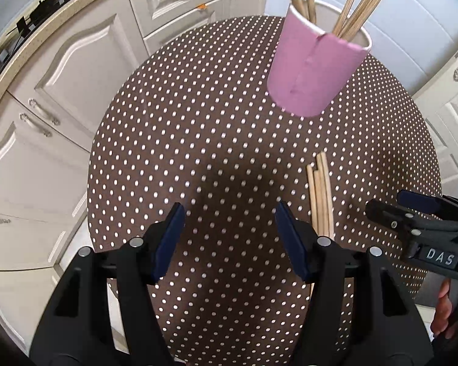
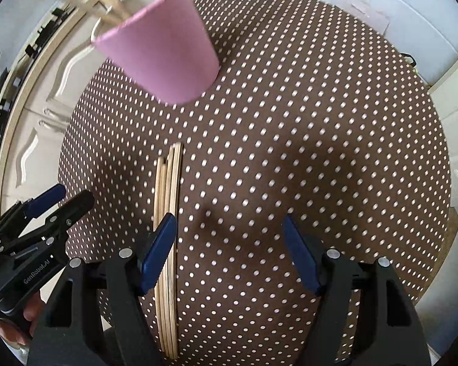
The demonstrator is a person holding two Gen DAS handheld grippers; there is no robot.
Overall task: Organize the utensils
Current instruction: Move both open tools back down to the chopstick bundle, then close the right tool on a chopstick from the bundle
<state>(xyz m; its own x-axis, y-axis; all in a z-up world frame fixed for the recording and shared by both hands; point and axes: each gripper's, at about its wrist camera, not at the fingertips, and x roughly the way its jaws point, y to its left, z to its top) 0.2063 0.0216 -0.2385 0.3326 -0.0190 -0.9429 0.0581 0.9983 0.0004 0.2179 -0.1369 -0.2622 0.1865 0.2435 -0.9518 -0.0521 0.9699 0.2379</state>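
Both grippers hang steeply downward over the dotted tablecloth (image 1: 216, 140), jaws apart and gripping nothing: the left gripper (image 1: 229, 238) beside the loose chopsticks (image 1: 320, 195), the right gripper (image 2: 229, 253) with its left finger (image 2: 158, 253) over them. About four chopsticks lie side by side, long axes running toward the one pink cup (image 2: 161, 55), which holds several more upright.
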